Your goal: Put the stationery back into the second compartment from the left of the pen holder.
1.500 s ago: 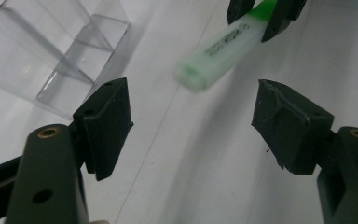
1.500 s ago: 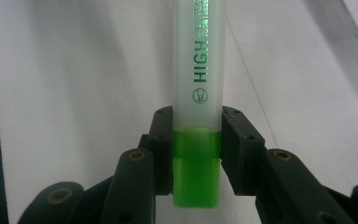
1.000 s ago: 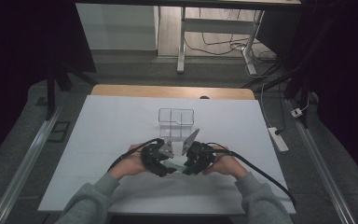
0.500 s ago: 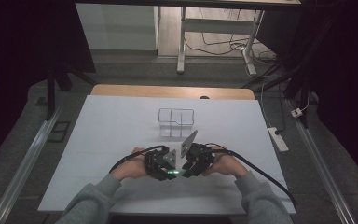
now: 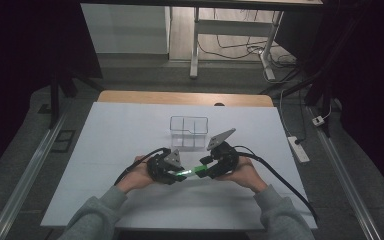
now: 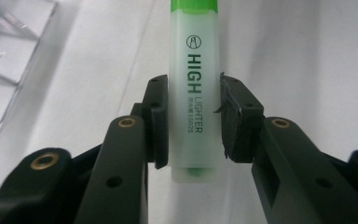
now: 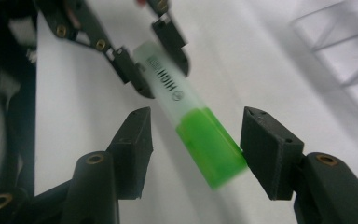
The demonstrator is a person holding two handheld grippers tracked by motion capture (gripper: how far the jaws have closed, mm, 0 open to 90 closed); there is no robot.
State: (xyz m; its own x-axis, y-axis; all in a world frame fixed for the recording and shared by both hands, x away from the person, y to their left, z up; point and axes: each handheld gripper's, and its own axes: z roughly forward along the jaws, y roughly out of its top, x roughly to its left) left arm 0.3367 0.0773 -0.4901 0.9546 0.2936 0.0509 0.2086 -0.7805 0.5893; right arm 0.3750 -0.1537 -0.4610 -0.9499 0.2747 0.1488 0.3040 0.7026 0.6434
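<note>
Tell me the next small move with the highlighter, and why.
Probably draw the right gripper back off the green cap. Its jaws have just been opening and stand apart around it, while the left gripper clamps the highlighter barrel, so the handover looks done.

Quick count: one green highlighter [image 5: 194,170], one clear plastic organizer [image 5: 188,131] with four compartments, two claws, the left claw [image 5: 179,172] and the right claw [image 5: 203,167], and one white table [image 5: 105,150] under it all. One power strip [image 5: 298,148] on the floor.
</note>
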